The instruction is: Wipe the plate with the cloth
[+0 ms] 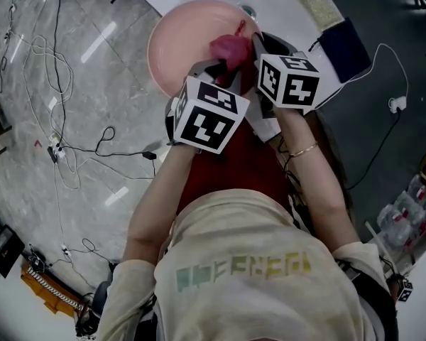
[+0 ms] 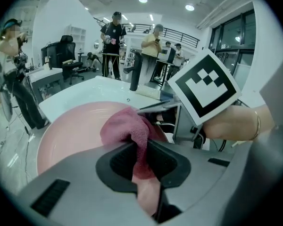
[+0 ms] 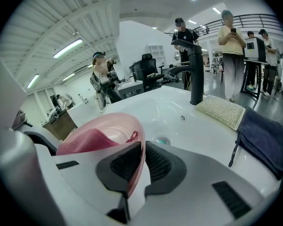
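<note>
The left claw [image 2: 140,157] is clenched on the pink cloth [image 2: 127,124] — a fold of it runs down between the two dark pads, and the rest bunches up in a mound above them. That mound rests on the inner face of the pink plate [image 2: 70,131], towards its right side. The right claw [image 3: 142,161] grasps the plate by its rim, the thin pink edge pinched between its pads, so the plate is held tilted above the white sink [image 3: 179,107] rather than lying in it. In the head view both grippers sit close together at the plate's near edge, their marker cubes almost touching.

Below the plate the drain [image 3: 162,140] shows in the sink's basin. A black tap [image 3: 195,74] stands at the far side of the bench, with a pale woven scrubbing pad [image 3: 221,111] just beside its foot, and a dark blue towel [image 3: 262,138] lies next to the pad — partly over the bench's edge.
</note>
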